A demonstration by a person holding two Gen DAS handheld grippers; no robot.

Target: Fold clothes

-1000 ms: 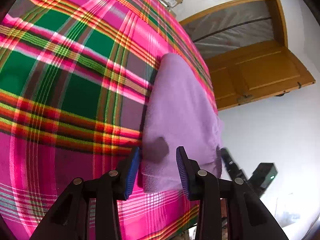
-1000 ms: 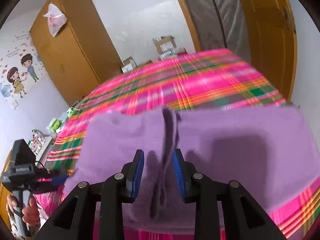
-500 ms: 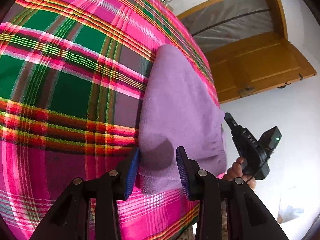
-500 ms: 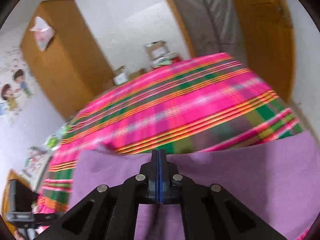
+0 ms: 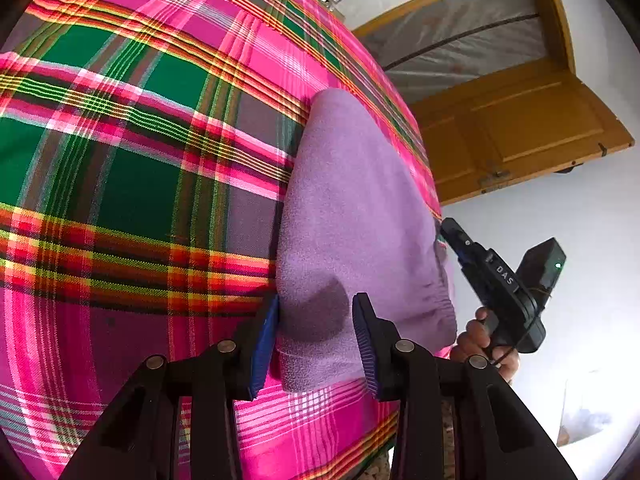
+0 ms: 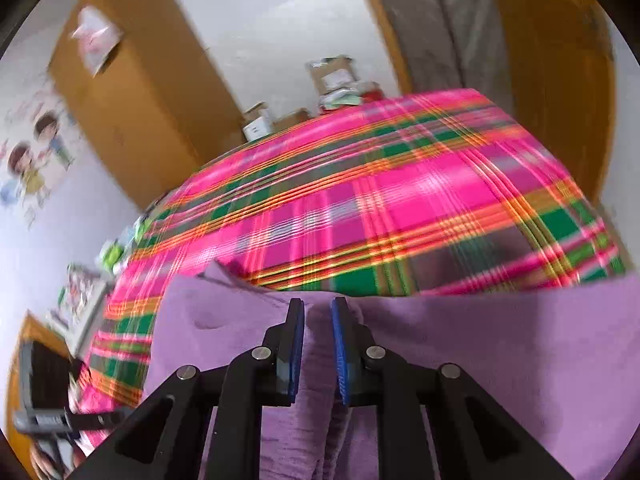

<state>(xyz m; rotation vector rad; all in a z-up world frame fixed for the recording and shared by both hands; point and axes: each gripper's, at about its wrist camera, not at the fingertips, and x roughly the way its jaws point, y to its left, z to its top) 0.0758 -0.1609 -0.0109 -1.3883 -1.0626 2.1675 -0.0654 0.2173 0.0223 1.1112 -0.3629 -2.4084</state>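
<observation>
A purple fleece garment (image 5: 352,208) lies flat on the pink and green plaid bed cover (image 5: 140,160), near the bed's edge. My left gripper (image 5: 316,304) hovers open over its near corner, with nothing between the pads. My right gripper (image 5: 446,226), held by a hand (image 5: 480,340), has its tip at the garment's right edge. In the right wrist view the garment (image 6: 480,352) fills the foreground. There the right gripper (image 6: 317,308) stands narrowly open, a ridge of purple fabric in the gap. The left gripper (image 6: 116,414) shows blurred at the lower left.
An open wooden door (image 5: 520,132) stands beyond the bed. A tall wooden wardrobe (image 6: 132,92) and cardboard boxes (image 6: 336,76) line the far wall. The plaid cover (image 6: 400,184) stretches bare beyond the garment.
The right gripper closed over a fabric fold, shut fully half a second ago, and now shows a narrow gap again. Its view has swung over the garment. The left gripper has barely moved.
</observation>
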